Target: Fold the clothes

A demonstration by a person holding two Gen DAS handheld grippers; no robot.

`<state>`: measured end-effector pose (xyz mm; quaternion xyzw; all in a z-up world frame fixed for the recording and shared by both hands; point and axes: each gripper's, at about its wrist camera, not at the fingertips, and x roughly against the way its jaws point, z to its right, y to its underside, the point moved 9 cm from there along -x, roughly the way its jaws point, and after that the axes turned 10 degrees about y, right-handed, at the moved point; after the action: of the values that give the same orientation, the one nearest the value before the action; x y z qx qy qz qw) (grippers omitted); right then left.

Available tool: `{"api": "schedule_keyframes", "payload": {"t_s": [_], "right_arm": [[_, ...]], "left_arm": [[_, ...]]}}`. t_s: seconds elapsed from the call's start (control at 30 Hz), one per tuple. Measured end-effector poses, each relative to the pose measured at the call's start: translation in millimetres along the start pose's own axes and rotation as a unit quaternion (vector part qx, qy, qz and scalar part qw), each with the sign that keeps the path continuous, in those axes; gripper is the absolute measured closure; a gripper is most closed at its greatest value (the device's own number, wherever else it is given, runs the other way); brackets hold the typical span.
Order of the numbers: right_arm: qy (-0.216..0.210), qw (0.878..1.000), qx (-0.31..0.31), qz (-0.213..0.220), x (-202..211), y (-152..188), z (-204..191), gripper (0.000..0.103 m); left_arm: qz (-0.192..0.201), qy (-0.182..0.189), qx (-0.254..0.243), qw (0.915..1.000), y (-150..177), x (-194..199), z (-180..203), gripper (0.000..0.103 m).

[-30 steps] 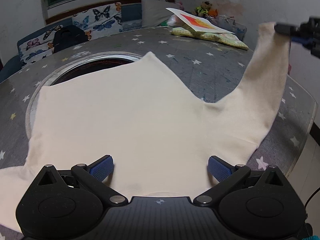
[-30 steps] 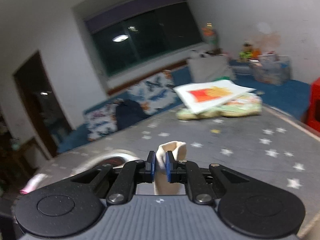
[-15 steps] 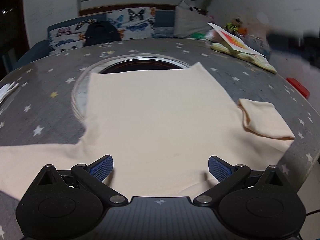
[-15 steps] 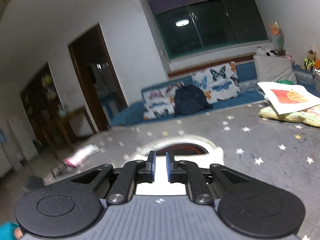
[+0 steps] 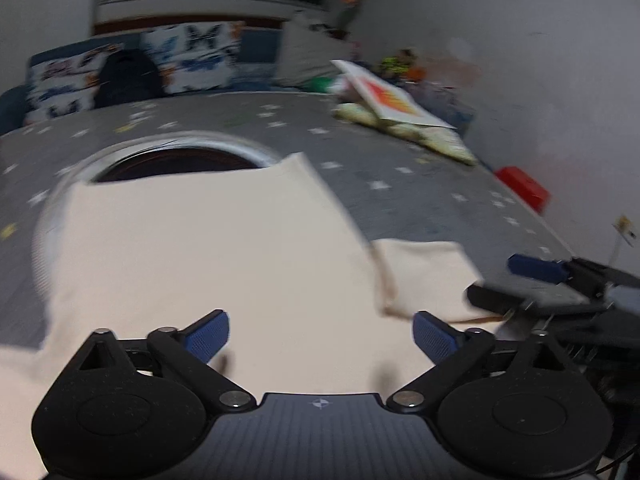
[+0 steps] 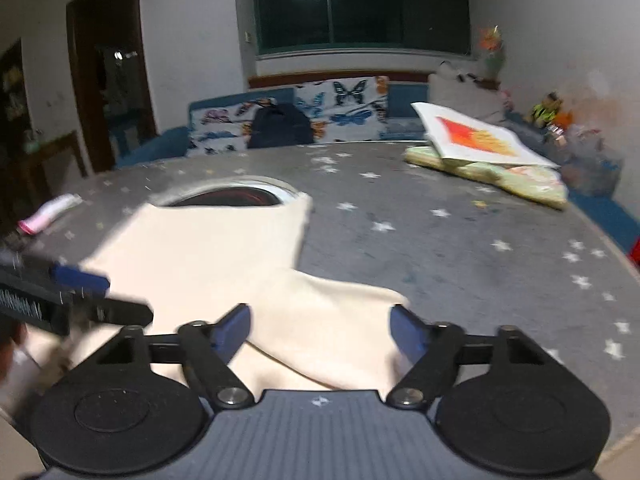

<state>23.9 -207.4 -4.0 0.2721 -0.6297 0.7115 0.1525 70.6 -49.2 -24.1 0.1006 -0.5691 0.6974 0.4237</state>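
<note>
A cream long-sleeved top (image 5: 208, 248) lies flat on the grey star-patterned table (image 5: 420, 200). Its right sleeve (image 5: 424, 276) is folded back near the body. It also shows in the right wrist view (image 6: 224, 248), with the folded sleeve (image 6: 332, 312) just ahead of the fingers. My left gripper (image 5: 320, 332) is open and empty above the near part of the top. My right gripper (image 6: 320, 328) is open and empty above the folded sleeve. It shows from the side in the left wrist view (image 5: 532, 280).
A round opening (image 5: 176, 160) in the table lies behind the top. A cushion with a white picture board (image 6: 480, 148) sits at the far right. A pink tube (image 6: 48, 212) lies at the left. A red box (image 5: 520, 190) is beyond the right edge. A sofa (image 6: 288, 120) stands behind.
My right gripper let go of the sleeve, which now lies folded on the table, opened wide and came down low beside my left gripper. The left gripper stayed open over the top.
</note>
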Motion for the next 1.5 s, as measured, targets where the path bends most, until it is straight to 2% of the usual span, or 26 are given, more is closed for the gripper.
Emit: {"api": "schedule_keyframes", "payload": {"t_s": [0.1,0.27,0.37,0.43,0.47,0.63,0.83,1.07,1.3,1.5], "right_arm": [[0.017,1.0,0.008,0.0,0.4,8.7,8.9,0.018],[0.026,1.0,0.009,-0.004,-1.4,22.7,16.7,0.015],[0.028,1.0,0.006,-0.005,-2.8,27.1,19.8,0.014],[0.029,1.0,0.006,-0.006,-2.6,30.1,20.7,0.014],[0.03,0.999,0.008,-0.006,-2.5,31.5,20.6,0.014],[0.034,0.999,0.03,0.006,1.4,34.2,14.5,0.013],[0.026,0.998,0.055,0.018,-0.7,34.2,-1.9,0.012],[0.039,0.995,0.095,0.013,-6.1,44.9,-11.7,0.011],[0.034,0.995,0.092,0.024,-7.7,39.2,-21.0,0.007],[0.035,0.995,0.087,0.021,-13.0,41.9,-24.3,0.004]], "left_arm": [[-0.013,0.011,-0.015,0.9997,-3.1,-20.4,14.2,0.017],[-0.033,0.015,-0.029,0.9989,-4.6,-46.7,23.9,0.042],[-0.038,0.025,-0.032,0.9984,-5.8,-55.7,26.5,0.05],[-0.039,0.026,-0.04,0.9981,-6.5,-60.0,29.6,0.053],[-0.041,0.027,-0.042,0.9979,-6.7,-62.0,30.9,0.059],[-0.048,0.024,-0.051,0.9973,-2.9,-67.3,33.2,0.076],[-0.035,0.024,-0.055,0.9976,-8.0,-63.9,33.4,0.093],[0.005,0.039,-0.056,0.9976,-32.1,-42.9,36.2,0.096],[0.039,0.044,-0.044,0.9973,-49.1,-16.5,33.2,0.097],[0.083,0.055,-0.045,0.994,-68.4,20.6,34.2,0.097]]}}
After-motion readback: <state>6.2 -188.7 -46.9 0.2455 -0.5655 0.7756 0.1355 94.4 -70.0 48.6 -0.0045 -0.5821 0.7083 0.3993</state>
